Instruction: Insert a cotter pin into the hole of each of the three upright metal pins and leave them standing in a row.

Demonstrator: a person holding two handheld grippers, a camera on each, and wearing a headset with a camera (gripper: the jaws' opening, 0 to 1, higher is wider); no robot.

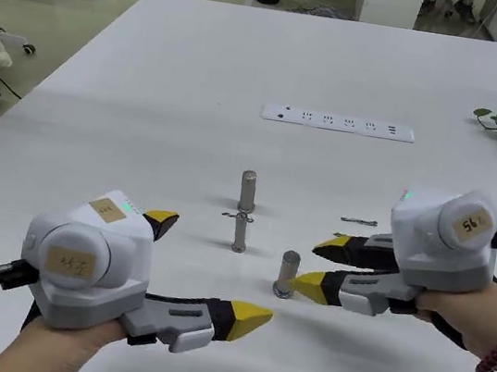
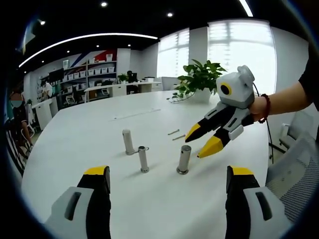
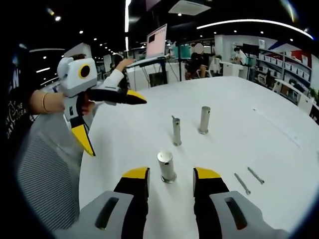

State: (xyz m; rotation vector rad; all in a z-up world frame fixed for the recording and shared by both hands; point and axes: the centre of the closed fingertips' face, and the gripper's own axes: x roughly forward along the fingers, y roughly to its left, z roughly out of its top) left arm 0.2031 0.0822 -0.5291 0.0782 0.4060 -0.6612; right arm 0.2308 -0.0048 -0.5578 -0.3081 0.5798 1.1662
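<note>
One upright grey metal pin (image 1: 288, 271) stands just ahead of the empty, parted right tool (image 1: 316, 265), well apart from the released left tool (image 1: 208, 269).

White worktop (image 1: 147, 115) carried three upright grey metal pins (image 1: 248, 192) in a rough row mid-table. Middle one had a thin wire cotter pin (image 1: 237, 215) through its top. Two loose cotter pins (image 3: 242, 183) lay flat toward the right edge. Long white power strip (image 1: 338, 122) lay nearer the far edge.
</note>
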